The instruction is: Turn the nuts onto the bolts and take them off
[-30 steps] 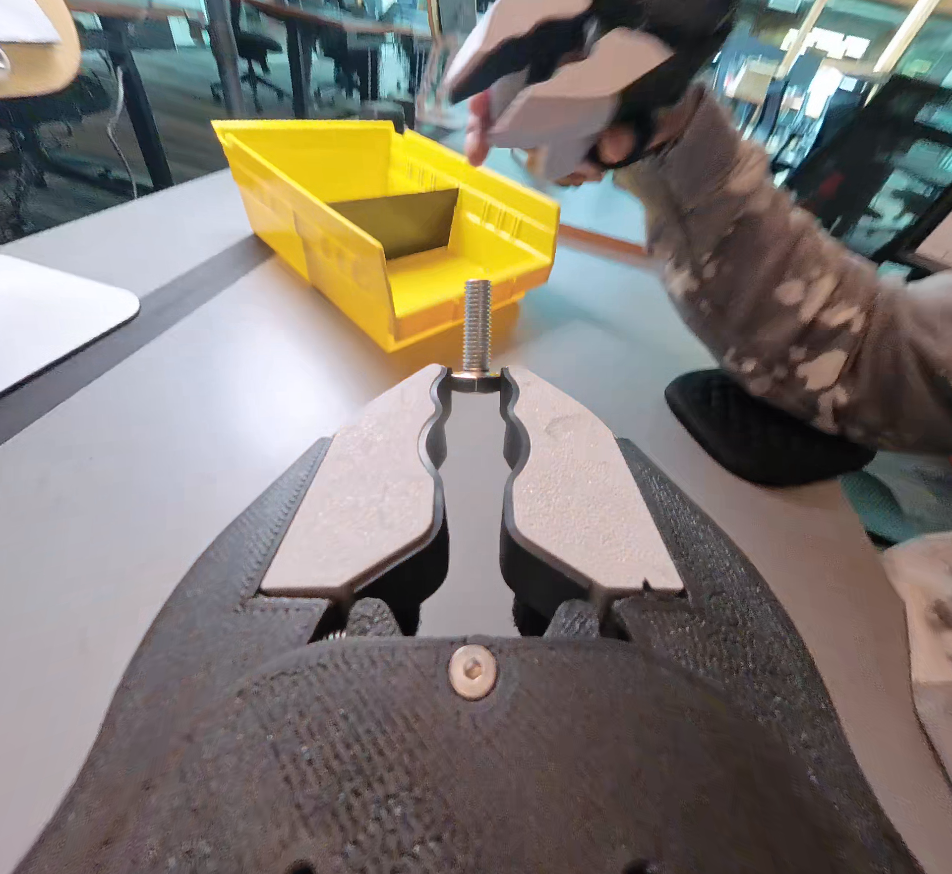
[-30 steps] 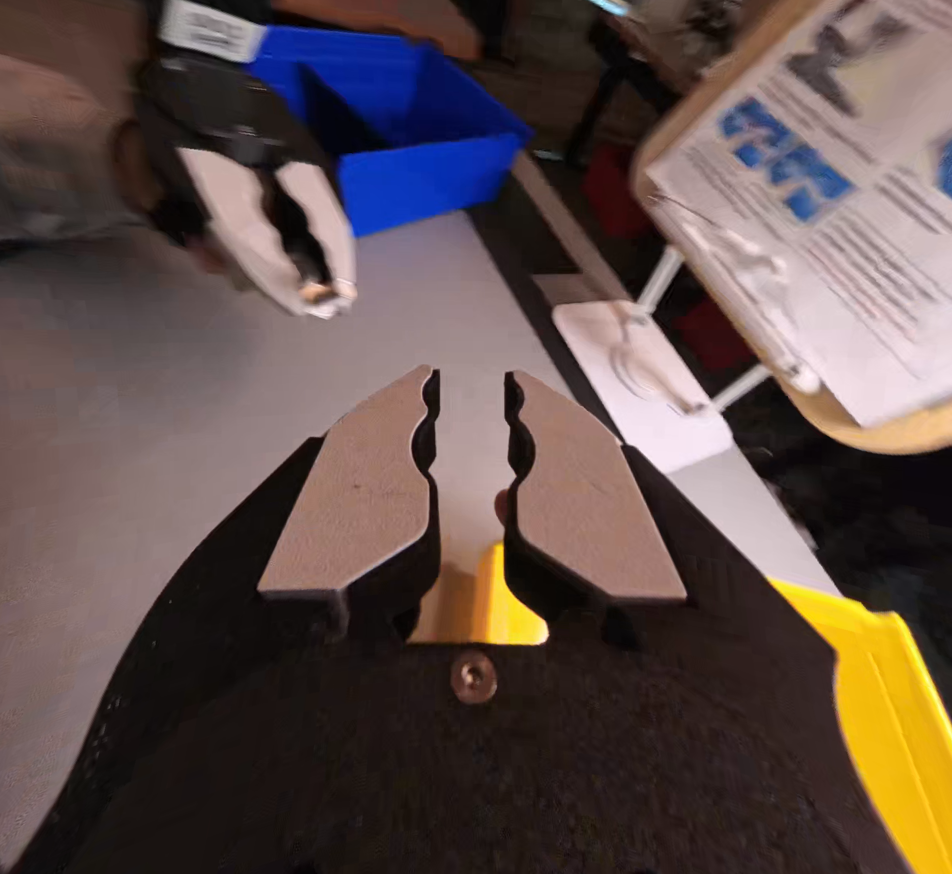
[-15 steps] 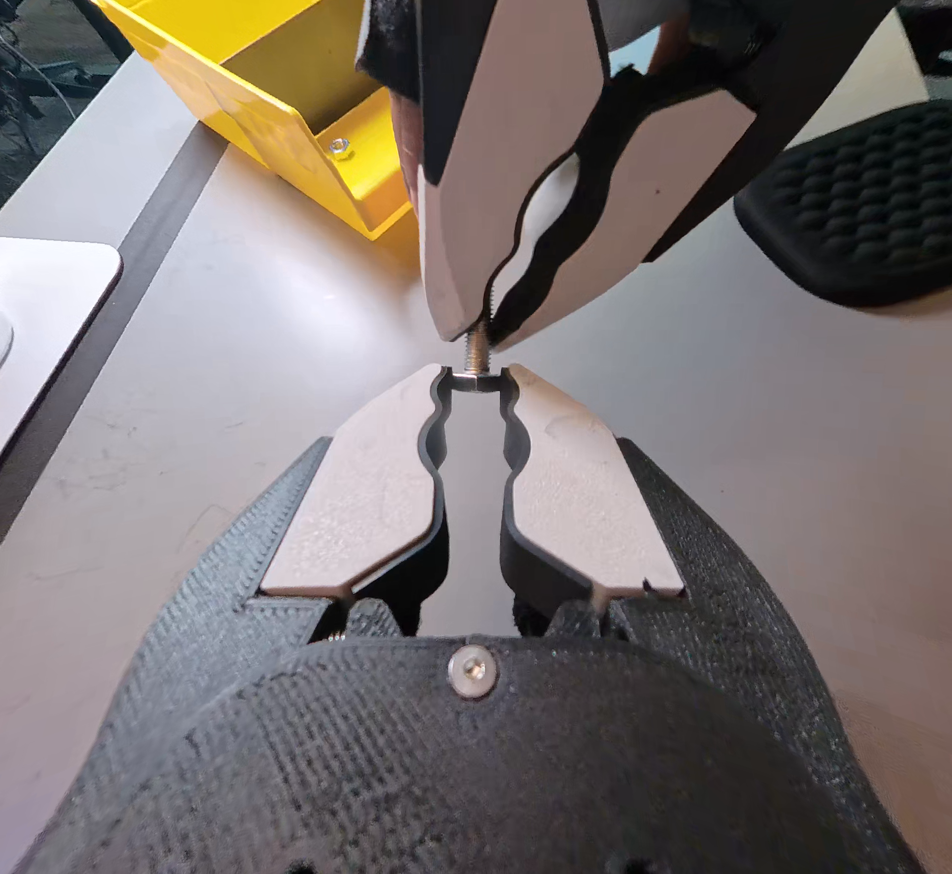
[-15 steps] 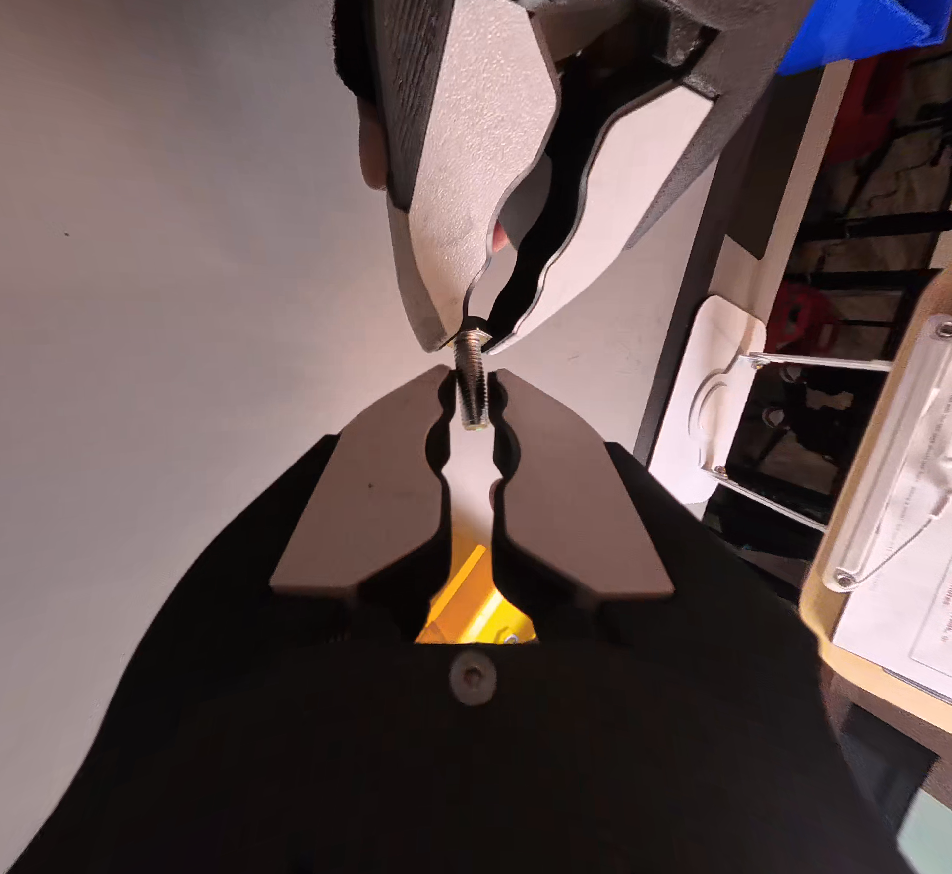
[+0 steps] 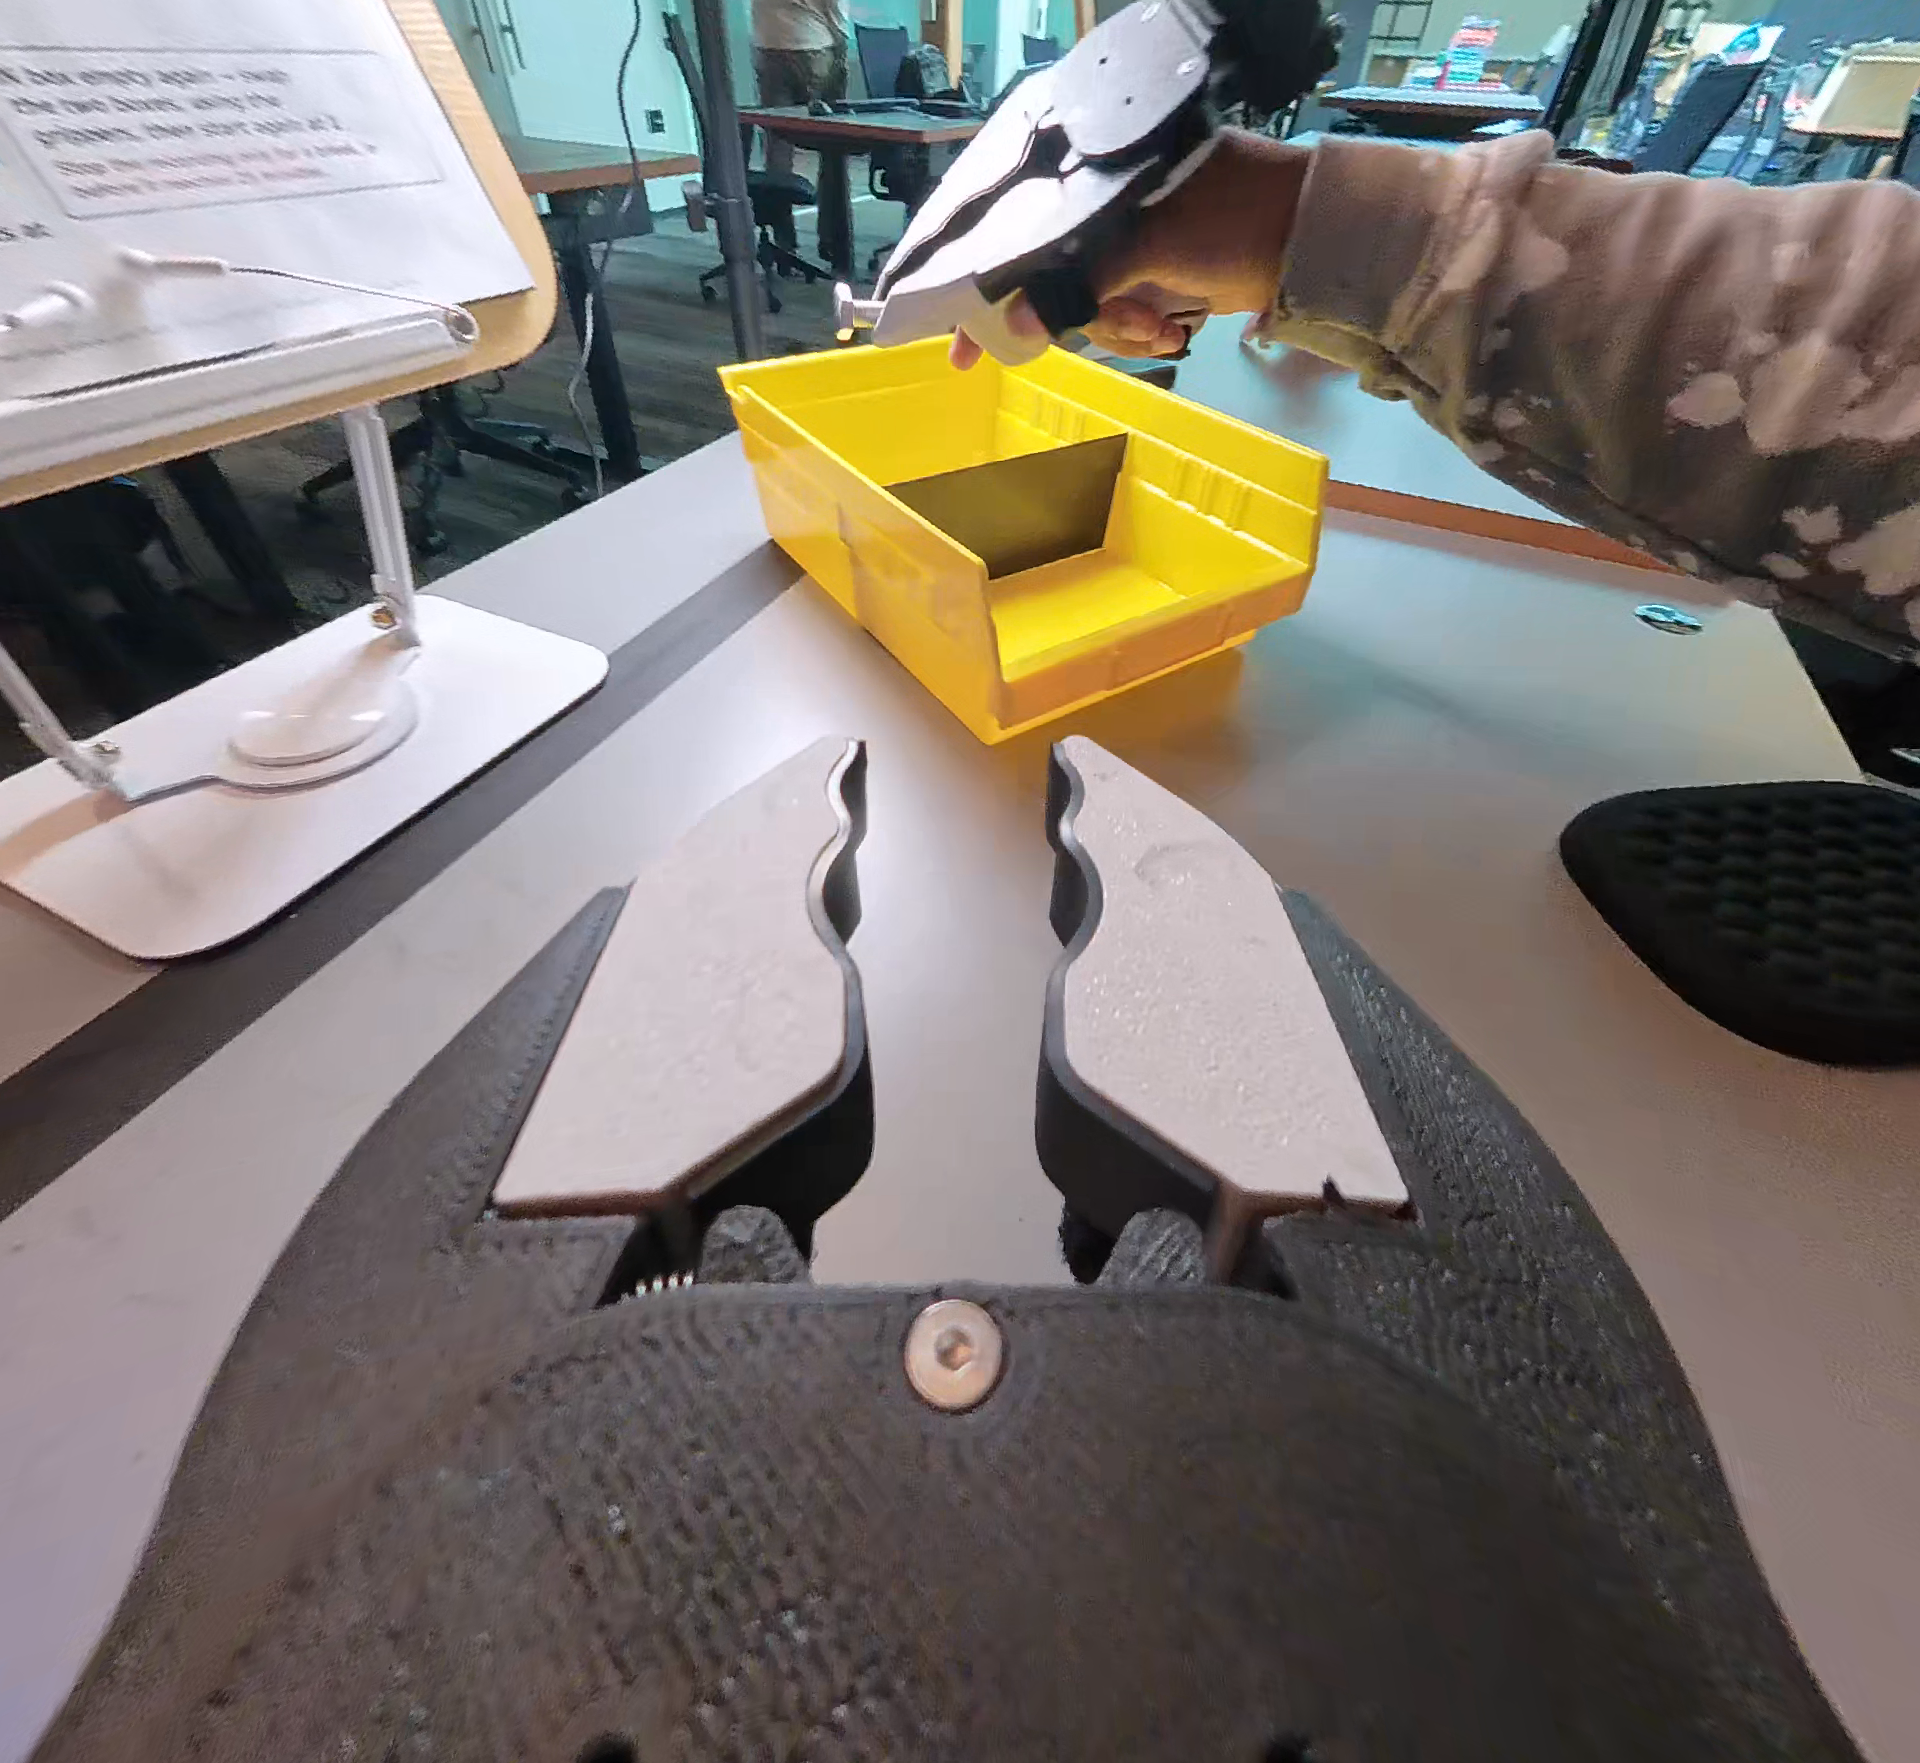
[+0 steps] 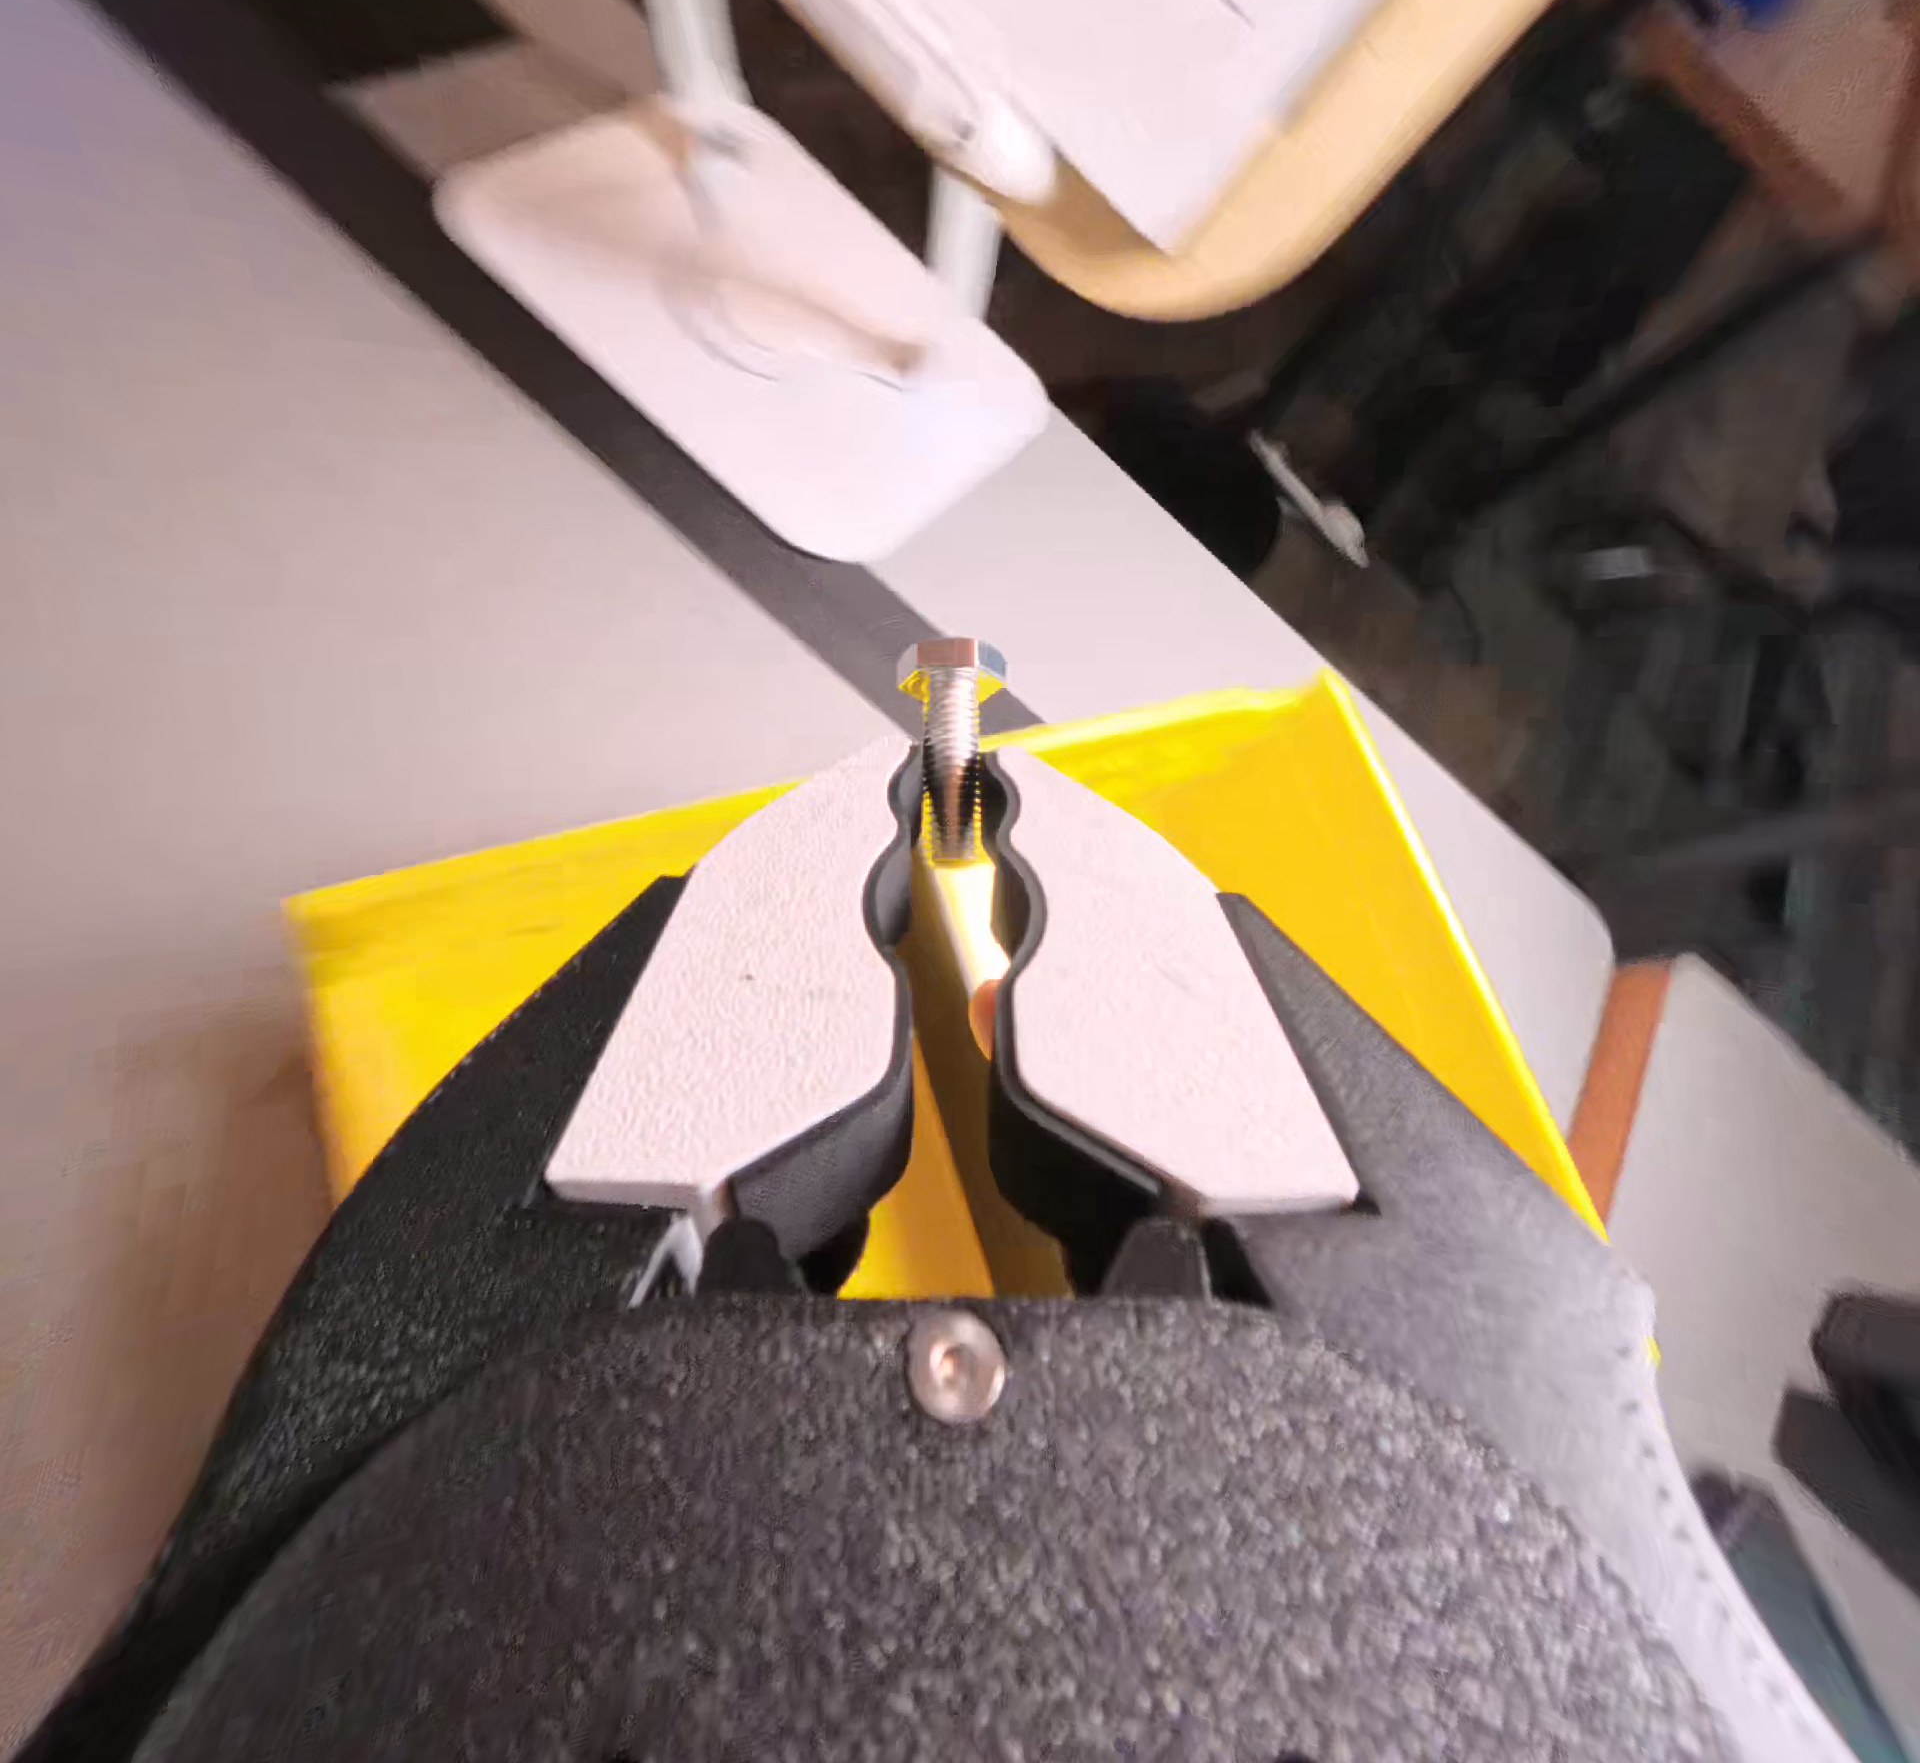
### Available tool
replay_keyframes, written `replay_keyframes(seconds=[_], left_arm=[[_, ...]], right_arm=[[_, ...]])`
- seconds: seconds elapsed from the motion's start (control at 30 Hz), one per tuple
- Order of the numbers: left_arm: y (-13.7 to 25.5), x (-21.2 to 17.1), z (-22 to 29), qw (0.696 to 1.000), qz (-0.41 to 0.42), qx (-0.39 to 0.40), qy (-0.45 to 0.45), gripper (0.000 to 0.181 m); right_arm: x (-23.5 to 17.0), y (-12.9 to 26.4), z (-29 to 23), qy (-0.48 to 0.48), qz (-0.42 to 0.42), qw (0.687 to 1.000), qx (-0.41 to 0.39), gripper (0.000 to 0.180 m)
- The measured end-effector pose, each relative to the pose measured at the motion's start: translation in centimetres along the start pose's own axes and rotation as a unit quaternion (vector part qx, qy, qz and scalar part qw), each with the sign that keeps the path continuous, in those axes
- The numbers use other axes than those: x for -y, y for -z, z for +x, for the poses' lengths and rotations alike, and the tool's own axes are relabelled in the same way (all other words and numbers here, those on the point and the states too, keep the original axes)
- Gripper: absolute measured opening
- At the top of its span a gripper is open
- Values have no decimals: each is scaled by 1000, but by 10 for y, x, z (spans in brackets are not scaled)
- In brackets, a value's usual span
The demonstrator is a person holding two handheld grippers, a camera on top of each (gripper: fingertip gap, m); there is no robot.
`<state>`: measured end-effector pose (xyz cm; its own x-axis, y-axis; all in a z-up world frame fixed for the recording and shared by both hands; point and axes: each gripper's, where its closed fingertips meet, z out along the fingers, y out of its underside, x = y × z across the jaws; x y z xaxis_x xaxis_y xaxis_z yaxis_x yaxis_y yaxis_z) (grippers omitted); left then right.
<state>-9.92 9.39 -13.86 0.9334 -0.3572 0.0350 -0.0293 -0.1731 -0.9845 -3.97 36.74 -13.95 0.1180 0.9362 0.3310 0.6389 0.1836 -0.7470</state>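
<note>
While right tongs (image 6: 951, 757) pinch bolt (image 6: 948, 747) above bin rim (image 6: 1382, 778), left tongs (image 5: 954, 763) gape.

Left hand-held gripper (image 5: 954, 757): jaws parted, empty, level. Right hand-held gripper (image 6: 954, 757): jaws clamped, raised at 12 o'clock, tips angled downward.

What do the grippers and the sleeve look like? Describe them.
Left gripper and right gripper: black, rough-textured printed bodies, pale grey plates on fingers with wavy black inner edges, a silver screw at each base. The sleeve is mottled brownish with pale blotches. No cables show.
</note>
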Motion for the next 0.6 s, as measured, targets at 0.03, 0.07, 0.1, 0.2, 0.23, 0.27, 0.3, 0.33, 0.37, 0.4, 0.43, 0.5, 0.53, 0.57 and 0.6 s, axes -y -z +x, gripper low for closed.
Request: replay_keyframes(seconds=[0.03,0.07,0.1,0.2,0.23,0.27,0.3,0.33,0.37,0.4,0.43,0.5,0.53,0.57,0.6], left_arm=[[1,0,-2,1000,2,5,-2,33],[1,-1,-4,1000,3,8,-3,33],[1,-2,-6,1000,2,10,-4,32],[0,-10,-14,1000,-2,22,-2,31],[-1,-14,-17,1000,-5,23,1,30],[-2,-19,-20,1000,-9,23,7,30],[-3,-24,-22,1000,-13,22,14,30],[-5,-29,-24,999,-18,20,21,30],[-7,-34,-26,999,-22,19,27,30],[-8,-37,-27,999,-25,18,31,30],[-9,-40,-28,999,-28,18,32,30],[-11,-43,-29,999,-32,19,31,30],[-11,-44,-29,999,-32,19,30,30],[-11,-44,-29,999,-33,19,30,29],[-11,-44,-29,999,-33,21,29,29]], right_arm=[[-13,-8,25,-29,-18,999,-23,10],[-27,-17,45,-49,-38,997,-39,10],[-41,-26,59,-64,-61,995,-48,10],[-77,-53,83,-98,-114,987,-52,10],[-85,-62,86,-107,-127,985,-52,10],[-92,-71,88,-109,-139,983,-51,10],[-98,-80,88,-107,-151,982,-45,10],[-104,-87,87,-104,-166,980,-38,10],[-110,-94,86,-101,-182,978,-31,10],[-116,-100,83,-99,-197,975,-21,10],[-122,-105,80,-99,-213,972,-14,10],[-135,-113,77,-92,-245,965,-7,10],[-141,-115,75,-89,-260,962,-2,10],[-145,-117,71,-88,-272,958,6,10],[-145,-118,71,-88,-272,958,7,10]])
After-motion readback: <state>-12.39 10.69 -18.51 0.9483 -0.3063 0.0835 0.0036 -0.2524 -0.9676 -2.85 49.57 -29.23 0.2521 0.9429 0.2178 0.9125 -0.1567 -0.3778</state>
